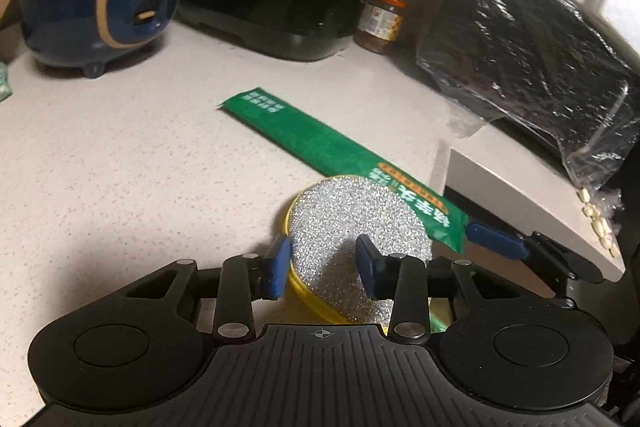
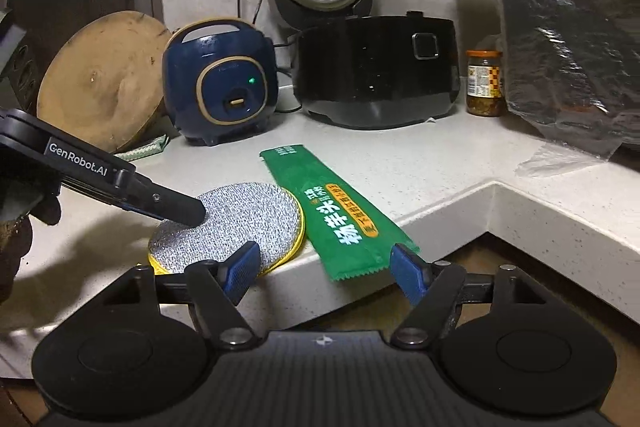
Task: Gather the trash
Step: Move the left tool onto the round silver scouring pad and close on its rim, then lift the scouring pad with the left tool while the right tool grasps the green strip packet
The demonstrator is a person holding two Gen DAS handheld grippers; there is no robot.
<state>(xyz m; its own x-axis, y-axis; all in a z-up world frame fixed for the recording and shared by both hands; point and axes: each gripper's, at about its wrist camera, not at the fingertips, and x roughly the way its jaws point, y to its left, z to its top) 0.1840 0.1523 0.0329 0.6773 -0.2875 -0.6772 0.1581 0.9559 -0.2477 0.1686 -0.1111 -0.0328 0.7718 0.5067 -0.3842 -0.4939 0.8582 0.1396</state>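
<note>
A long green wrapper (image 1: 320, 143) lies flat on the white counter, its near end overhanging the counter edge; it also shows in the right wrist view (image 2: 332, 215). A round silver scouring pad with a yellow rim (image 1: 356, 223) lies beside it, touching it (image 2: 236, 223). My left gripper (image 1: 324, 263) is open, its fingers low over the pad, holding nothing. My right gripper (image 2: 326, 267) is open at the counter edge, its fingers either side of the wrapper's overhanging end, not touching it. The right gripper's finger (image 1: 496, 235) shows by the wrapper's end.
A blue rice cooker (image 2: 224, 83), a black rice cooker with its lid up (image 2: 376, 67), a jar (image 2: 484, 83), a round wooden board (image 2: 104, 79) and a black plastic-wrapped package (image 2: 572, 47) stand along the back and right. The counter corner (image 2: 496, 195) notches inward.
</note>
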